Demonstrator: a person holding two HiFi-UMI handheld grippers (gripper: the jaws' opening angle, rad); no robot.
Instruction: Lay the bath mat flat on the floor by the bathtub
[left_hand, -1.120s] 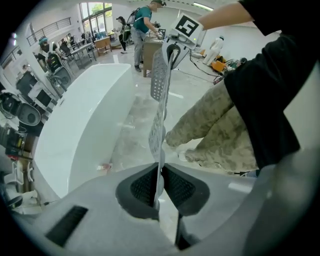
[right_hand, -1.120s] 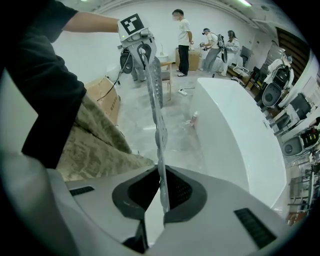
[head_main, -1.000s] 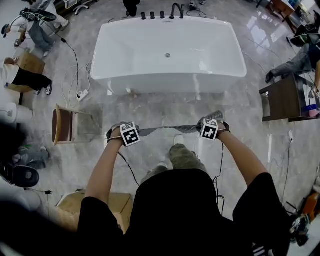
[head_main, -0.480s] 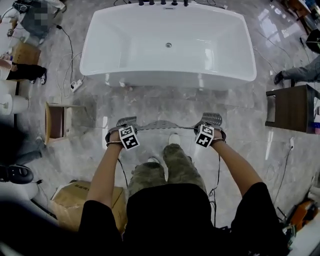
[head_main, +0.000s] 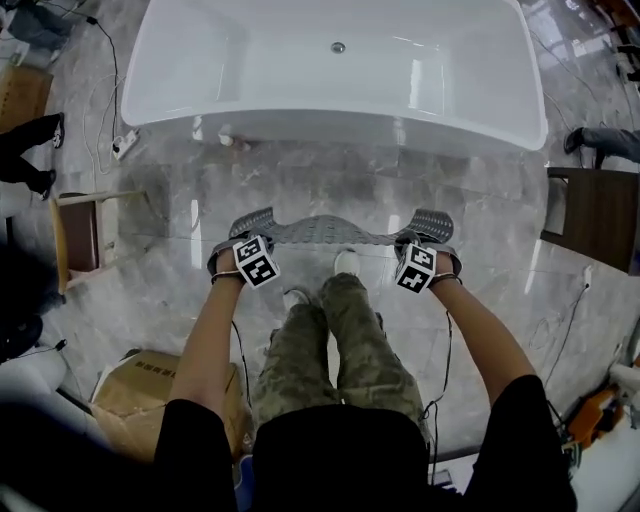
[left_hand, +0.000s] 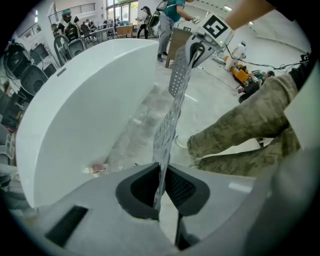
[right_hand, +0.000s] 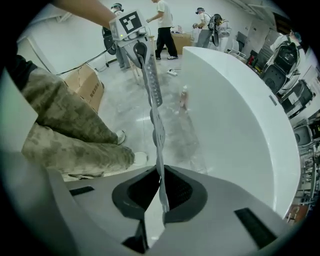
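Left tool (left_hand: 159, 190) and right tool (right_hand: 161, 192) are both clenched on the bath mat (head_main: 330, 231), each pinching one end of it between its dark pads. Both tools point down, with their marker cubes facing up toward the head view. The mat runs straight out of each tool's jaws and spans across to the other tool, so it is stretched between them just ahead of the person's white shoes (head_main: 346, 262) and bent knees (head_main: 340, 340). It hangs on the bathtub side of the tools, over the floor (head_main: 330, 175). I cannot tell whether its lower edge touches the floor.

The mat is thin, grey and limp, dotted all over with small holes. It ripples along its length, and a short corner flares out beyond each tool.

Beyond the mat lies a strip of glossy grey marble floor, then the white bathtub (head_main: 330, 125), whose long side runs parallel to the mat.

Compared with a second ago, both tools have come down with the mat. The person now crouches lower with the knees in view. The mat shows more of its perforated face than the thin edge seen before, and the tub fills more of the upper head view.
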